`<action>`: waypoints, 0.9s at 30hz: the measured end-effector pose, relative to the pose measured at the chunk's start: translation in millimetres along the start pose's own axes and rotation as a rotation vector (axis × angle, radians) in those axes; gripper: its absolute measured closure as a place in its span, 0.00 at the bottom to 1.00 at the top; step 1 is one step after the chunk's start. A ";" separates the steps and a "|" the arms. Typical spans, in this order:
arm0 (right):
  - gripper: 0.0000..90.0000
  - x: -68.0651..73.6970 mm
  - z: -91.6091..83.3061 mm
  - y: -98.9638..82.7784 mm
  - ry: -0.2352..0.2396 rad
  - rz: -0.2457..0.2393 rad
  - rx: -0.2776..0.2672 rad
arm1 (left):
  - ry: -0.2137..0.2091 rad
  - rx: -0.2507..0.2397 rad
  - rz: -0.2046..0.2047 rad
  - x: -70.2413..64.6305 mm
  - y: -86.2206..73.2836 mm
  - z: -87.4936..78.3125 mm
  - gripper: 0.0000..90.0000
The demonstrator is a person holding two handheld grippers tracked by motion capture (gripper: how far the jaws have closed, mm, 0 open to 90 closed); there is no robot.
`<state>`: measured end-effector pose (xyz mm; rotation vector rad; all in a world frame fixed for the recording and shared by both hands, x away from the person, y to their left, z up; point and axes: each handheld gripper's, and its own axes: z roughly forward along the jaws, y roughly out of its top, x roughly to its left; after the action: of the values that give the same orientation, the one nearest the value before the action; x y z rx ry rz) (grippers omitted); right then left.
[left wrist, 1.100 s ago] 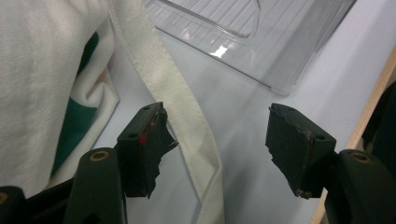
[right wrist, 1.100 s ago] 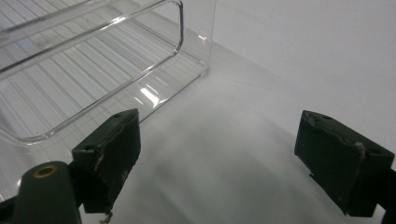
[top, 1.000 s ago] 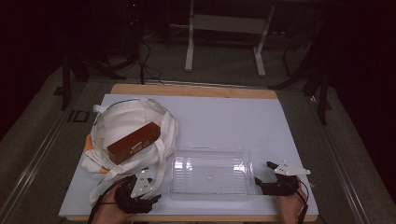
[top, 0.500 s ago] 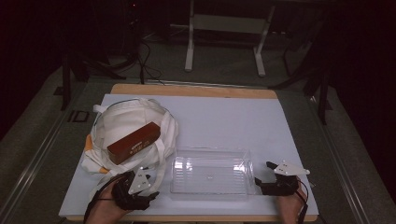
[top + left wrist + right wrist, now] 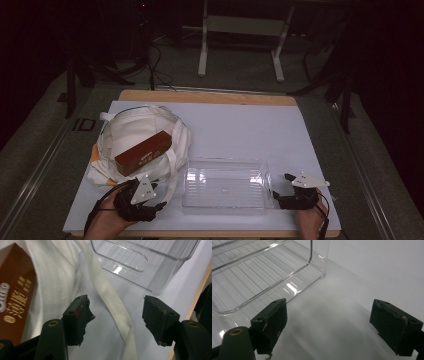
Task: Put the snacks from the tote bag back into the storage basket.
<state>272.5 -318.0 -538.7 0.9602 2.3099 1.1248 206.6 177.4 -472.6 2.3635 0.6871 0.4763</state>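
Observation:
A white cloth tote bag lies flat at the table's left with a brown snack box resting on top of it. A clear plastic bin stands empty near the front middle. My left gripper hovers at the bag's near edge, open. In the left gripper view its jaws stand apart above a bag strap without pressing it, with the box to the left and the bin ahead. My right gripper sits just right of the bin, open and empty, with the bin's corner in front of it.
A white mat covers the wooden table, whose front edge runs just behind both hands. Beyond the far edge are a dark floor, cables and a metal stand. Open mat lies behind and to the right of the bin.
My left gripper has risen a little and shifted slightly toward the bag's near edge, its jaws unchanged. The right gripper, the bin, the bag and the box have stayed put.

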 end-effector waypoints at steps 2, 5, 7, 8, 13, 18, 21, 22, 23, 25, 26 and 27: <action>0.16 0.1 0.2 0.0 0.000 -0.002 0.000 | 0.005 0.000 0.003 2.0 1.4 -3.4 0.43; 0.16 0.5 0.5 0.1 0.000 -0.004 0.003 | 0.007 -0.002 0.003 4.7 2.8 -7.3 0.43; 0.16 0.6 0.6 0.2 0.000 -0.006 0.005 | 0.010 -0.002 0.003 6.9 3.6 -9.6 0.43; 0.16 0.6 0.6 0.2 0.000 -0.006 0.005 | 0.010 -0.002 0.003 7.9 3.9 -10.6 0.43; 0.16 0.9 0.7 0.3 0.000 -0.010 0.008 | 0.013 0.000 0.013 14.2 4.4 -15.8 0.45; 0.16 1.4 1.2 0.4 0.002 -0.014 0.012 | 0.030 0.003 0.023 20.7 7.8 -23.4 0.46; 0.16 1.4 1.0 0.4 0.001 -0.014 0.011 | 0.043 0.003 0.023 25.1 10.1 -28.3 0.46; 0.16 1.5 1.0 0.4 0.001 -0.013 0.010 | 0.047 0.003 0.023 26.6 10.6 -29.9 0.46; 0.16 1.5 1.1 0.4 0.002 -0.014 0.011 | 0.050 0.004 0.023 28.1 11.2 -31.4 0.46; 0.16 1.6 1.4 0.4 0.002 -0.016 0.012 | 0.056 0.008 0.021 31.3 11.9 -33.7 0.46; 0.16 1.8 1.3 0.5 0.002 -0.017 0.013 | 0.057 0.010 0.020 33.6 12.2 -34.6 0.46; 0.16 1.8 1.3 0.4 0.002 -0.019 0.013 | 0.059 0.012 0.018 34.8 12.3 -35.0 0.46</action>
<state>272.2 -315.9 -539.2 0.9405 2.3263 1.1049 221.7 205.6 -433.1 2.3768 0.6978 0.5528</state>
